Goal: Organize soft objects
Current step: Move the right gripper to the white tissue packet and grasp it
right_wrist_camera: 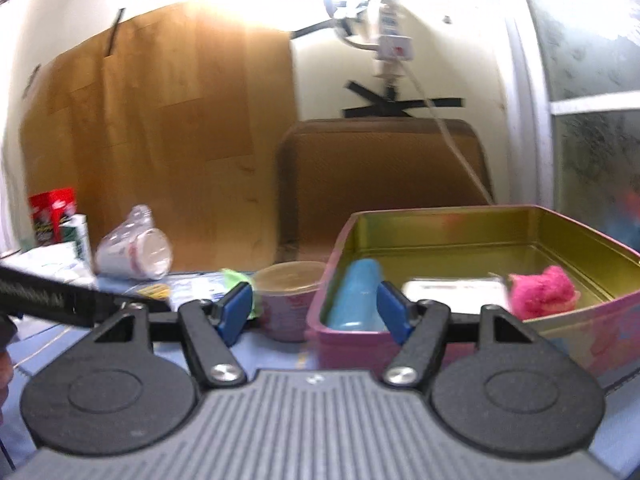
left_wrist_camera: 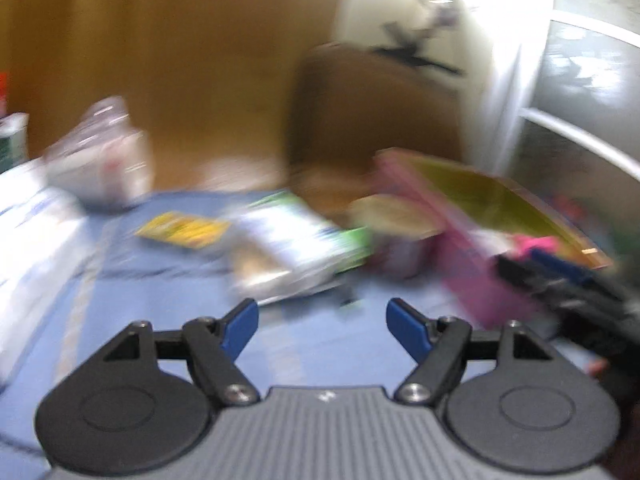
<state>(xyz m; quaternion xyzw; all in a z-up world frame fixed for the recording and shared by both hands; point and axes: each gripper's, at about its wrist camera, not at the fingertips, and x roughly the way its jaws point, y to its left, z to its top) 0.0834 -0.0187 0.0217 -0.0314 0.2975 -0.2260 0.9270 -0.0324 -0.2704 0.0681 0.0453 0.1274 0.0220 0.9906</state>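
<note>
1. A pink cup (right_wrist_camera: 289,300) stands just left of the tin (right_wrist_camera: 440,320); a crumpled plastic cup (right_wrist_camera: 134,250) lies farther left.
2. Inside the gold-lined tin: fluffy pink pompom (right_wrist_camera: 542,290), smooth blue tube (right_wrist_camera: 356,292).
3. The left gripper (left_wrist_camera: 322,326) and right gripper (right_wrist_camera: 316,312) gape wide, holding nothing.

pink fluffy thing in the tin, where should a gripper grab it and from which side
Best from above. The pink fluffy thing sits low inside the pink tin, close to its near wall, so a sideways approach would likely hit the rim. Pinch across the puffy top of the clump, which looks soft enough to squash between the fingers. The right gripper is open and nearest.
</note>
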